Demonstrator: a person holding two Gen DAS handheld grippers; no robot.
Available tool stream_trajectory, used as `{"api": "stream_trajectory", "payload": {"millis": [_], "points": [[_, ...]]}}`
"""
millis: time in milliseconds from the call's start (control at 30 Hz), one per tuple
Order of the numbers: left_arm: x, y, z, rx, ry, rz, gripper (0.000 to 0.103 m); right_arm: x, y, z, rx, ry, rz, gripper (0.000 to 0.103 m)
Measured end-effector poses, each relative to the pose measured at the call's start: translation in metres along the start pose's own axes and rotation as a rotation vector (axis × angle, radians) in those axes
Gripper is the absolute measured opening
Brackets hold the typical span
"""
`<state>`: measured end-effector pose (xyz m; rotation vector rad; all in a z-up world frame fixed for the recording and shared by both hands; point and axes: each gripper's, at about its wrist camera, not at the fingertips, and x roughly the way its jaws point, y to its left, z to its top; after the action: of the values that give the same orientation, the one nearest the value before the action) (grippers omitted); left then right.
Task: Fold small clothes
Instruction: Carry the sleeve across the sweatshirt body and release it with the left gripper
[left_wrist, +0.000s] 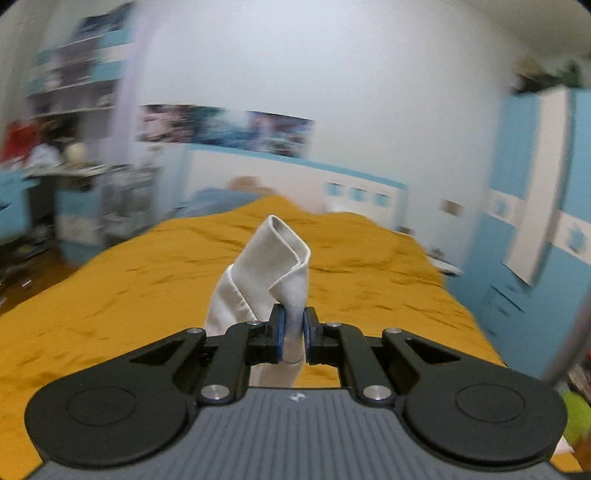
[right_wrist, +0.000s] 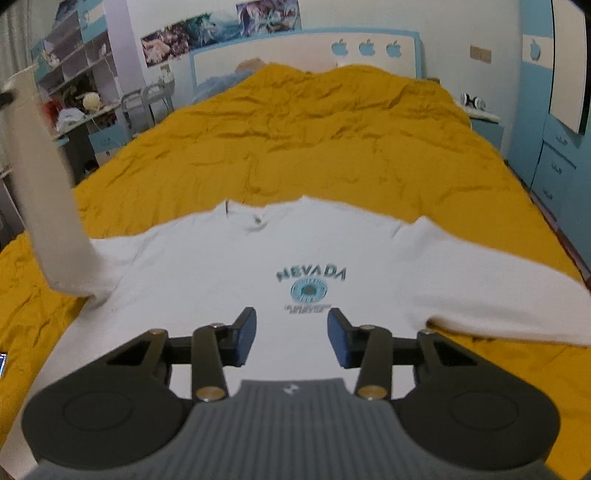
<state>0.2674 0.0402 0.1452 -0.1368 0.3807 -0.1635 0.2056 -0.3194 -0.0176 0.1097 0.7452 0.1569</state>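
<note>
Sleeve lifted off the bed

The left hand-held gripper (left_wrist: 293, 334) pinches the shirt's (right_wrist: 221, 266) sleeve (left_wrist: 266, 266) above the yellow bed (right_wrist: 332, 140); the right hand-held gripper (right_wrist: 291, 338) hovers over the shirt, jaws apart, empty.

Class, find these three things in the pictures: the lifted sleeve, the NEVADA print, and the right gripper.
lifted sleeve (left_wrist: 266, 266), left wrist view, on the folded cloth above the fingers.
NEVADA print (right_wrist: 311, 274), right wrist view, on the middle letters.
right gripper (right_wrist: 291, 339), right wrist view, midway between its fingertips, over the shirt.
</note>
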Motion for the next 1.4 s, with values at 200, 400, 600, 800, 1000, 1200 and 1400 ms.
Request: {"api": "stream_trajectory", "payload": {"millis": [200, 400, 600, 800, 1000, 1200, 1400], "points": [[0.05, -0.077, -0.057, 0.048, 0.146, -0.153, 0.01, -0.003, -0.03, 0.003, 0.033, -0.017, -0.004, 0.028], [0.098, -0.119, -0.156, 0.017, 0.354, -0.229, 0.01, 0.018, -0.061, -0.01, 0.135, 0.038, -0.012, 0.028], [0.131, -0.128, -0.206, -0.016, 0.508, -0.34, 0.017, 0.044, -0.079, -0.02, 0.202, 0.092, -0.025, 0.029], [0.131, -0.105, -0.196, 0.026, 0.488, -0.33, 0.051, 0.066, -0.09, -0.015, 0.279, 0.096, 0.018, 0.039], [0.135, -0.012, -0.176, 0.016, 0.443, -0.143, 0.053, 0.103, -0.108, -0.007, 0.323, 0.131, -0.026, 0.045], [0.146, 0.102, -0.161, -0.11, 0.406, 0.051, 0.053, 0.157, -0.136, -0.009, 0.435, 0.197, -0.056, 0.04], [0.174, 0.17, -0.176, -0.36, 0.403, 0.082, 0.053, 0.185, -0.133, -0.006, 0.424, 0.202, -0.047, 0.03]]}}
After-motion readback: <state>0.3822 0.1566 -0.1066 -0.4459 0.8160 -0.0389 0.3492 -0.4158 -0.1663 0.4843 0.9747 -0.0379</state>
